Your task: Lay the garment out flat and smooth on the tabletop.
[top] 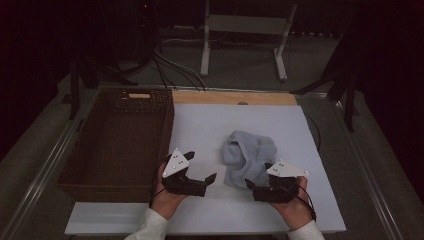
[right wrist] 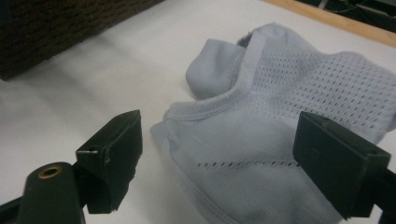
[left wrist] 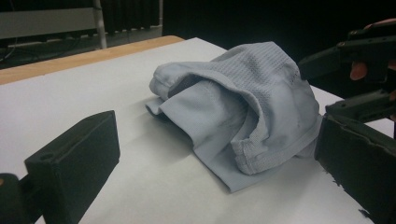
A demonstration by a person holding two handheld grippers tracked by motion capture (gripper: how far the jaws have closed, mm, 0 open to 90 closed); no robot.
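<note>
Both jaws spread: left gripper (top: 202, 166) beside grey garment (top: 248, 155), right gripper (top: 258, 174) at its near edge.

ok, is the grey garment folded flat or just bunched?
Bunched. The grey garment lies crumpled on the white board, one mesh layer arching up over another, hems twisted.

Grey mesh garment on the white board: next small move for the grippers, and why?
Probably ease the right gripper forward and close on the near edge of the crumpled grey mesh garment. Its jaws are open and already straddle the hem in the right gripper view, nothing held. The left gripper is open too, just left of the cloth. The brown wicker basket stands at the left of the white board, a likely destination.
</note>
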